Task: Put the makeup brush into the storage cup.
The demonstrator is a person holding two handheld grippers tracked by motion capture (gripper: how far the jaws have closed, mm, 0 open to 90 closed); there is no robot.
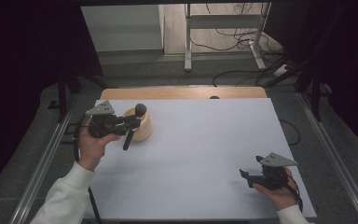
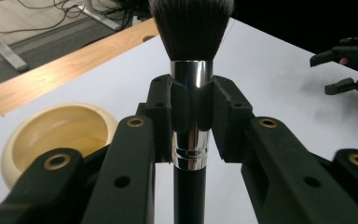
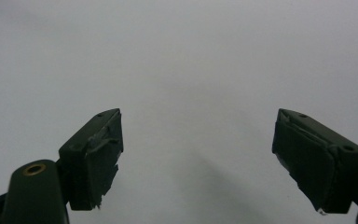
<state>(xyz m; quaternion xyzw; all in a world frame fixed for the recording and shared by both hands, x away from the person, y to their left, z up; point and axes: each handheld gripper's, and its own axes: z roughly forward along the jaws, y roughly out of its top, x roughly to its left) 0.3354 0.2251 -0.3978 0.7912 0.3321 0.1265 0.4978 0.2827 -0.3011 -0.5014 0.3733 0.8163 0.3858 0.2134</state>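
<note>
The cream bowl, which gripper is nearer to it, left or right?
Left. The left gripper, shut on the brush, hangs right beside the cream bowl at the table's far left. The right gripper, jaws open, sits at the near right corner.

Black makeup brush [image 2: 191,116] (chrome ferrule) upright, beside cream bowl [image 2: 56,135].

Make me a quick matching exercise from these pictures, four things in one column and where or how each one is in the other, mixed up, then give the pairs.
Things:
1. makeup brush
2. cream bowl
3. left tongs
4. right tongs

States:
A. open, nothing between the jaws, over the bare white table
B. clamped by its silver collar, bristles away from the hand
C. standing empty on the table by the left hand
D. shut on the brush

Pairs: 1-B, 2-C, 3-D, 4-A
</note>
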